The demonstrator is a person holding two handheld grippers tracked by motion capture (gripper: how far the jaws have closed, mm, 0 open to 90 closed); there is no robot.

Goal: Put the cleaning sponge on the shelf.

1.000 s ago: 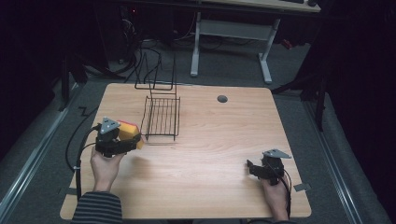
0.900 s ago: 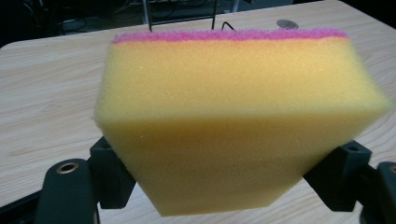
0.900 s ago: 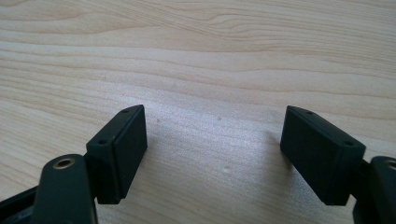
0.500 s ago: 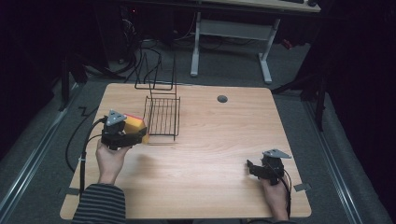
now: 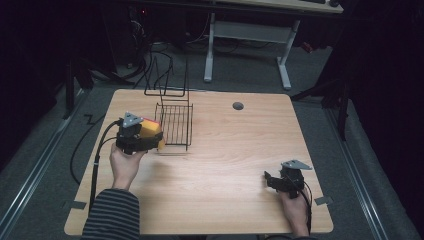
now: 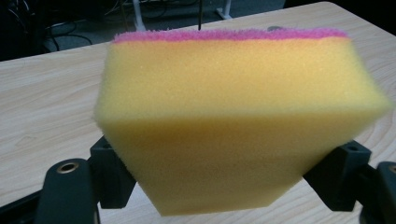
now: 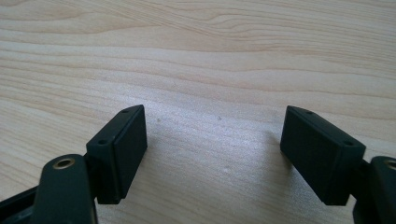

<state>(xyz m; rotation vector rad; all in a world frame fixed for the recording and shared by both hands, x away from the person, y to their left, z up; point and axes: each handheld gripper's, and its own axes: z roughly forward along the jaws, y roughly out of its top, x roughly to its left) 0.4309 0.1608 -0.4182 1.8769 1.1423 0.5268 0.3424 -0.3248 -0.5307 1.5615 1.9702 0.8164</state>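
A yellow sponge (image 6: 238,121) with a pink scouring layer on its far face is squeezed between the two black jaws of my left gripper (image 6: 224,175). From above, that left gripper (image 5: 150,137) hovers at the table's left side with the sponge (image 5: 151,131) right beside the near left corner of a black wire rack (image 5: 175,125). My right gripper (image 5: 271,180) rests low near the front right of the table. Its jaws (image 7: 215,154) stand wide apart over bare wood with nothing between them.
The wooden table (image 5: 225,160) has a round grey cable hole (image 5: 238,106) at the back. The wire rack's tall loops (image 5: 167,80) rise at the table's far edge. Behind it are cables on the floor and a white desk frame (image 5: 247,35).
My left gripper has carried the sponge away from the person and to the right, up to the rack's near corner. The right gripper has stayed put.
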